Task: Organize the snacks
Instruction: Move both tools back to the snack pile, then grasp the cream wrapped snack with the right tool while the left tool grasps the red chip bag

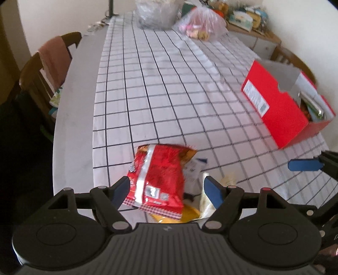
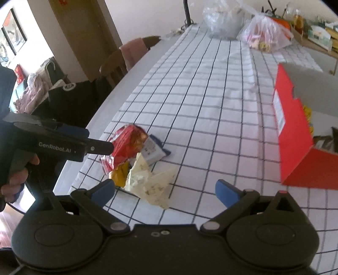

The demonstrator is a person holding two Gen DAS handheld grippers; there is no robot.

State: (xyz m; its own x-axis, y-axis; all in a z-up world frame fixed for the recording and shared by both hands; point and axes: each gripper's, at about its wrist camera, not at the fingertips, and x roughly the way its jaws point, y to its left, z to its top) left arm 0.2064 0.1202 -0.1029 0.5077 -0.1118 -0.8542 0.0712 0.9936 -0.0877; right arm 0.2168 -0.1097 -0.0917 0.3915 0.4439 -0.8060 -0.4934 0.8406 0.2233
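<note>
Wooden chairs [image 1: 44, 69] beside white walls [image 2: 147, 17]

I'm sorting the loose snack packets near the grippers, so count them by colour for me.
Red packet: 1
Yellow packet: 1
Cream packet: 1
White and blue packet: 1
Total: 4

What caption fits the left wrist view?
Open left tongs over a red snack packet on the checked tablecloth, red box at right.

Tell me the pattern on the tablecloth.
The tablecloth is white with a grid of thin dark lines, forming squares. The right wrist view shows it best.
</note>
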